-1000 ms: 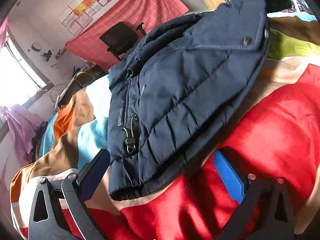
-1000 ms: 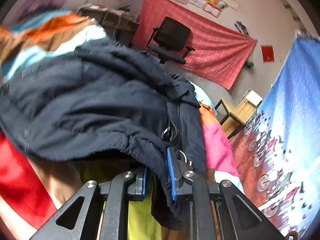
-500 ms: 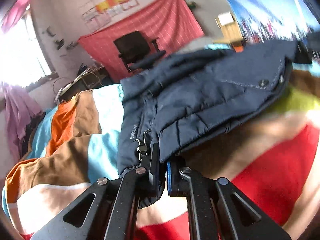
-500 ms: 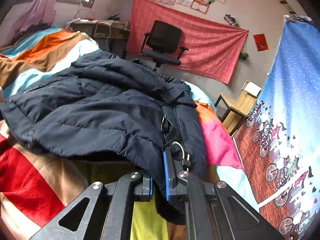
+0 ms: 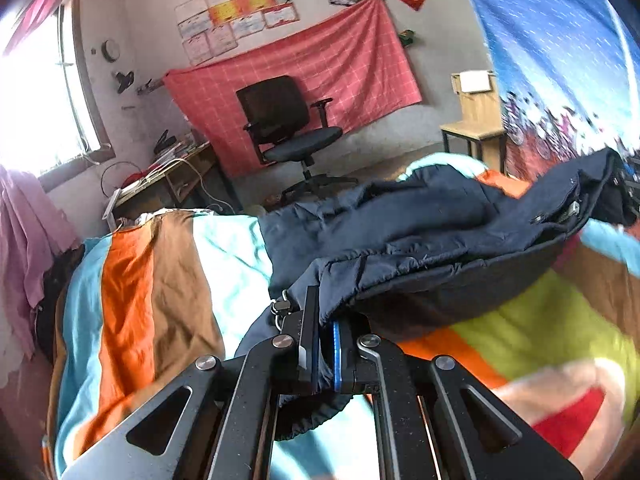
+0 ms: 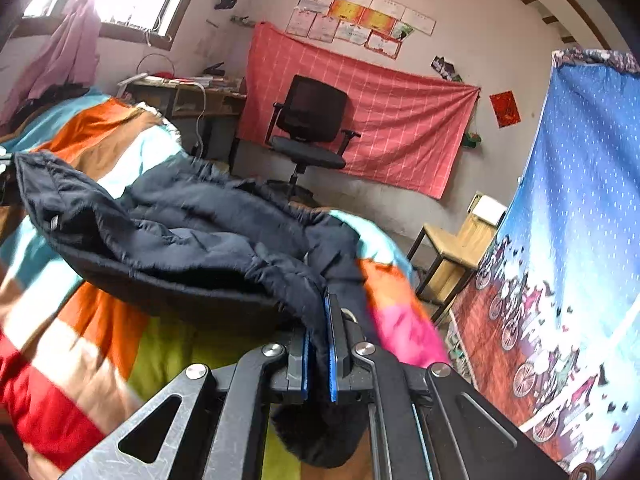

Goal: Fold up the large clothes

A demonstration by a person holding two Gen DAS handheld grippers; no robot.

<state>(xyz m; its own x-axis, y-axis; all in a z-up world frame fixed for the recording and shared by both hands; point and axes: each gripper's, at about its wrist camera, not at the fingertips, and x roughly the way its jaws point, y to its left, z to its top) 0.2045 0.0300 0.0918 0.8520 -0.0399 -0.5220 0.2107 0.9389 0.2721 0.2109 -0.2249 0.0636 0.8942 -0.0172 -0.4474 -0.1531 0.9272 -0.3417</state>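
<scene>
Jacket hem sits pinched in my left gripper, jaws clamped on it, fabric sagging above the striped bedspread. Right wrist view: my right gripper jaws clamp another jacket edge, lifted over the bedspread.

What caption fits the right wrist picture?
Right tongs pinch the navy puffer jacket's hem, lifting it above the striped bedspread.

Black office chair against red cloth on far wall; wooden chair beside blue hanging; cluttered desk under window.
</scene>
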